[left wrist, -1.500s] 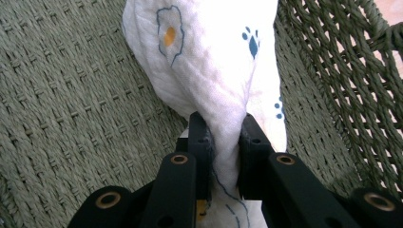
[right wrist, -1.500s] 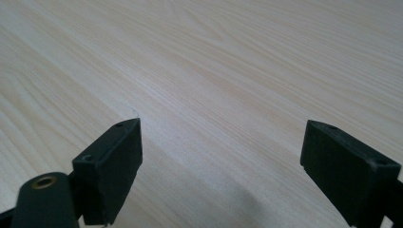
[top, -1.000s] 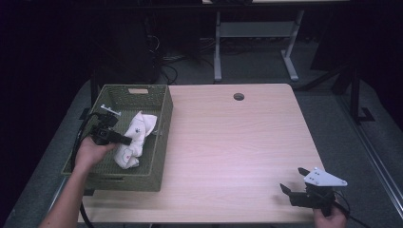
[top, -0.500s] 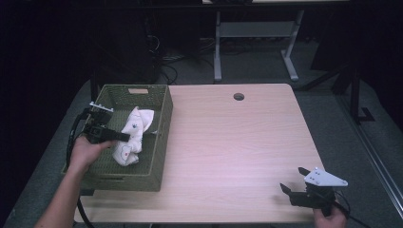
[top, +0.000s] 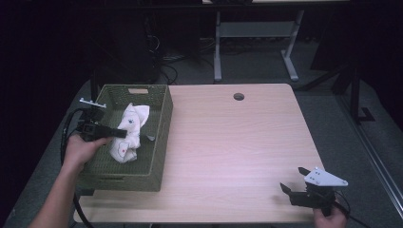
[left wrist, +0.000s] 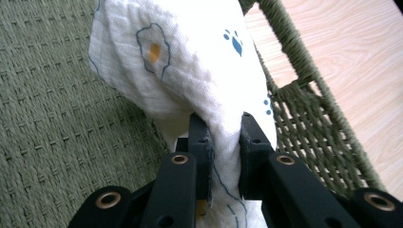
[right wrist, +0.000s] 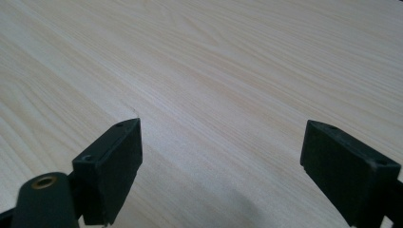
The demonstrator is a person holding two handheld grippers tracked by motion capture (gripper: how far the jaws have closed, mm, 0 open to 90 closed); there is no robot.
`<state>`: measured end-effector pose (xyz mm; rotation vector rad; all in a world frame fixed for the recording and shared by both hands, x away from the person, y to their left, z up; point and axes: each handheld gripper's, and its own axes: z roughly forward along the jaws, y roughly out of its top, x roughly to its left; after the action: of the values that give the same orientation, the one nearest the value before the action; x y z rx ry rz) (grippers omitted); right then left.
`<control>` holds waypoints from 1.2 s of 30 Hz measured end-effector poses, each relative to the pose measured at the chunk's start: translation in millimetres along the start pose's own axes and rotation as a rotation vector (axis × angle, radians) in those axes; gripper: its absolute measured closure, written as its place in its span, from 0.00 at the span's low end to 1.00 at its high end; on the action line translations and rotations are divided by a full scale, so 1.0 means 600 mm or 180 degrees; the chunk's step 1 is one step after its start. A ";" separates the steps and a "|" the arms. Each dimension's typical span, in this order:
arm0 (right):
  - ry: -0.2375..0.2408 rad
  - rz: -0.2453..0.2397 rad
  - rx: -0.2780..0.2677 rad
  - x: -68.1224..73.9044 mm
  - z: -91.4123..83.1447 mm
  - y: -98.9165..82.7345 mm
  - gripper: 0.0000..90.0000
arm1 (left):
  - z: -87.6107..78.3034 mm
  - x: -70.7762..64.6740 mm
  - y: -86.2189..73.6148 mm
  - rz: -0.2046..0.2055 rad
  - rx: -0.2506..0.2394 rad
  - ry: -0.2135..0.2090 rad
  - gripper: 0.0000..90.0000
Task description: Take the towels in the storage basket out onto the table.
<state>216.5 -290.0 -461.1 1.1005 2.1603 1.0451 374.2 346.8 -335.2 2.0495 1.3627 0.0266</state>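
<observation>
Pinching a soft white printed cloth point(left wrist: 190, 71), the left gripper point(top: 121, 134) reaches toward 3 o'clock inside the woven green basket point(top: 161, 137); the cloth's long axis runs 12 to 6. Right gripper point(top: 291, 184), jaws wide, rests at the pale wooden counter point(top: 228, 142) 5 o'clock corner.

A white cloth point(left wrist: 190, 71), printed with blue-outlined blotches with orange centres and small blue paw prints, is pinched between the black jaws of the left gripper point(left wrist: 223, 142). An olive-green woven basket point(left wrist: 71, 142) is seen beneath it, and pale wood-grain table point(right wrist: 214, 71) beyond the black right gripper point(right wrist: 221, 152).
</observation>
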 end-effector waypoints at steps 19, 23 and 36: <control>-0.0003 -0.0004 -0.0017 0.000 -0.001 0.002 0.15 | -0.047 -0.028 0.026 0.0033 -0.0273 -0.0163 0.88; -0.0002 -0.0001 -0.0019 0.000 -0.001 0.002 0.15 | -0.051 -0.038 0.034 0.0080 -0.0281 -0.0170 0.88; -0.0001 0.0001 -0.0023 0.000 -0.001 0.003 0.15 | -0.074 -0.089 0.076 0.0292 -0.0344 -0.0170 0.88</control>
<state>216.8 -289.9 -459.3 1.0977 2.1547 1.0520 370.5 314.8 -258.4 2.0066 1.2082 0.0830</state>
